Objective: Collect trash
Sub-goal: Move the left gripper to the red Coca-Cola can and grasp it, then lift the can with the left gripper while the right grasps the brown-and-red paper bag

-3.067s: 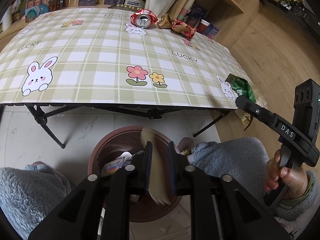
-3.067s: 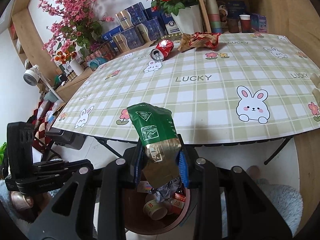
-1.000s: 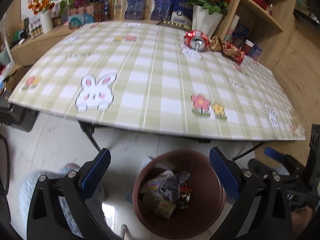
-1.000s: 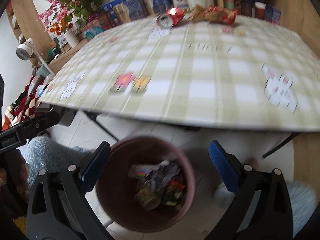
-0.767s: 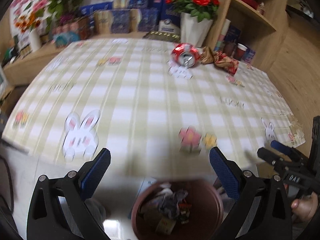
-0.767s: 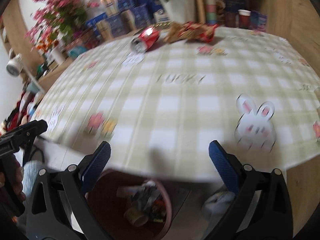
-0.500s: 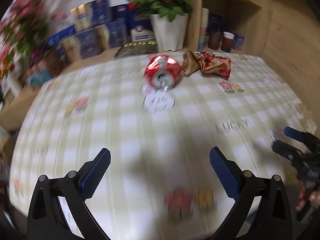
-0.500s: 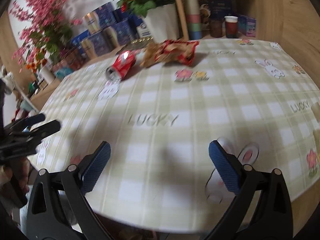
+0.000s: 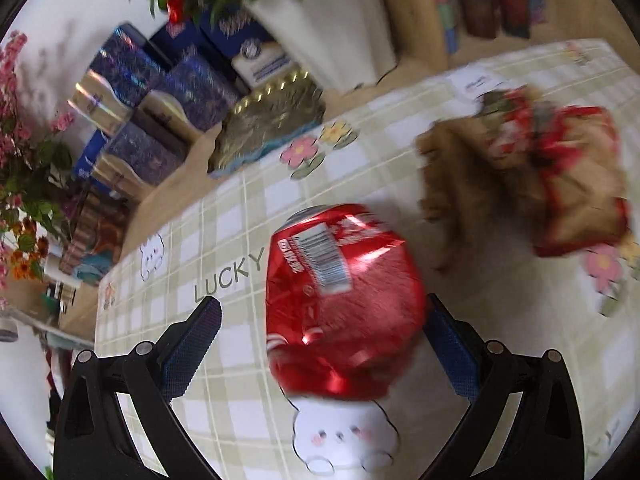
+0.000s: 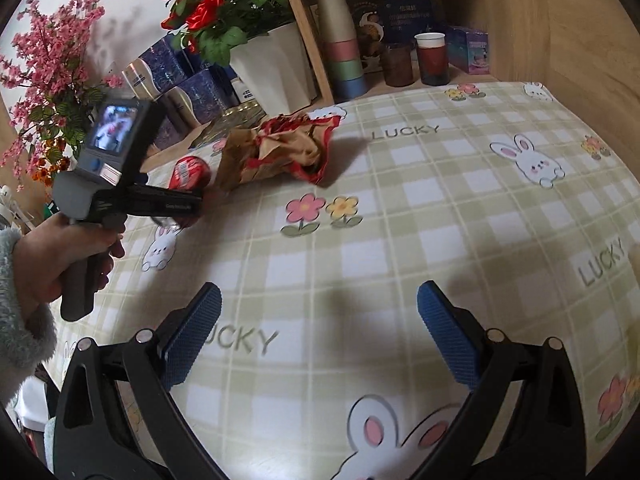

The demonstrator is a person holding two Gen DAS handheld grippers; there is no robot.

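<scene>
While the left gripper holds its jaws spread, the crushed red can lies between them on the checked surface, the right pad just beside it; a crumpled wrapper sits at 2 o'clock. From the right wrist, the right gripper hovers with jaws spread and empty, the can and wrapper at 11 o'clock.

Left gripper now up from the bin, wide jaws around crushed red can.

Green-and-white checked plastic tablecloth: "LUCKY", printed repeatedly in grey. Crushed red aluminium can: white barcode label, digits unreadable. Other print illegible.
</scene>
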